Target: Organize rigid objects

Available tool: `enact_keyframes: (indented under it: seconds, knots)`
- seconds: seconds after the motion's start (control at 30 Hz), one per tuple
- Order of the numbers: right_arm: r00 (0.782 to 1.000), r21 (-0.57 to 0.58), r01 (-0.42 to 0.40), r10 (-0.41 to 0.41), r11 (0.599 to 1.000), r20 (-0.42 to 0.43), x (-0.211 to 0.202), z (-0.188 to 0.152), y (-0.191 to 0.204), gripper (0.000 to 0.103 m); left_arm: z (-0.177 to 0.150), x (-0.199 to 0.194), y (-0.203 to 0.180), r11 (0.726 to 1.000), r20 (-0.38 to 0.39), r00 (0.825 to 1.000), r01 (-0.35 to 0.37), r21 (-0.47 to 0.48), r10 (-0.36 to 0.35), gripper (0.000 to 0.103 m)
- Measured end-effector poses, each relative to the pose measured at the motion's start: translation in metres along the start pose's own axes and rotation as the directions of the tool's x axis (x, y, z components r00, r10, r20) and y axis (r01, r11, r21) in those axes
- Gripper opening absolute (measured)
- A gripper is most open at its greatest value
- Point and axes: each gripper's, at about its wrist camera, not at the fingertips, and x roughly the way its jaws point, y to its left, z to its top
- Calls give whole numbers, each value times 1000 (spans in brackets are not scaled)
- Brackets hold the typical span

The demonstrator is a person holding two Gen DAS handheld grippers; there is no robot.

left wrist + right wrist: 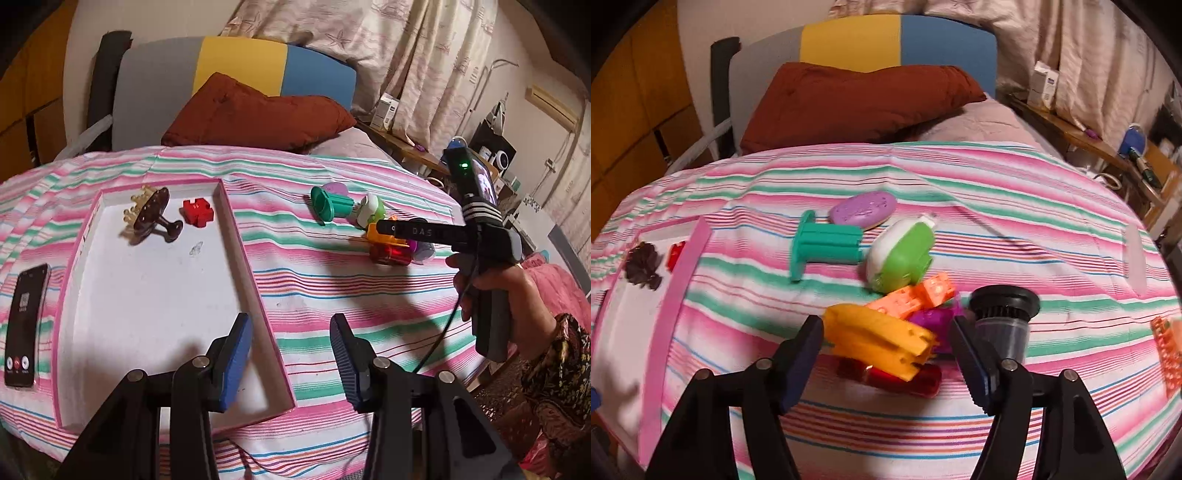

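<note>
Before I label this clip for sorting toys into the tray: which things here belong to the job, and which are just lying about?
Job:
white tray with pink rim
brown scalp brush and red block, already in the tray
green plastic spool
purple oval mould
green-and-white toy
yellow plastic piece
orange bricks

Lying about:
black phone
rust-brown cushion

1. The left gripper (pixel 291 354) had black arms, silver screws and blue ribbed pads.
2. The right gripper (pixel 886 354) matched it, with a green light and black cable.
3. The sleeve (pixel 565 354) was dark and floral.
</note>
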Motion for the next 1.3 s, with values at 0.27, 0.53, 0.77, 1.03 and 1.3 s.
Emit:
enact_keyframes:
  seconds: [0.27, 0.53, 0.77, 1.03, 1.3]
  knots:
    - [996, 109, 30, -21, 994, -84, 18, -3, -20, 71, -1, 1, 2, 1000, -1, 1000, -5, -4, 5, 44]
    - [957, 69, -267, 273, 961, -103, 16, -10, 11, 73, -2, -1, 1, 1000, 5, 1000, -9, -4, 9, 44]
    - [983, 17, -180, 179, 984, 28, -7, -8, 16, 73, -1, -4, 5, 1000, 14, 1000, -20, -14, 20, 44]
    - [994, -20, -104, 104, 994, -23, 29, 10, 22, 69, -2, -3, -1, 1000, 8, 1000, -26, 1, 26, 44]
    - [961, -29, -251, 245, 968, -129, 53, 6, 48, 27, 1, -7, 7, 998, 22, 998, -56, -15, 56, 44]
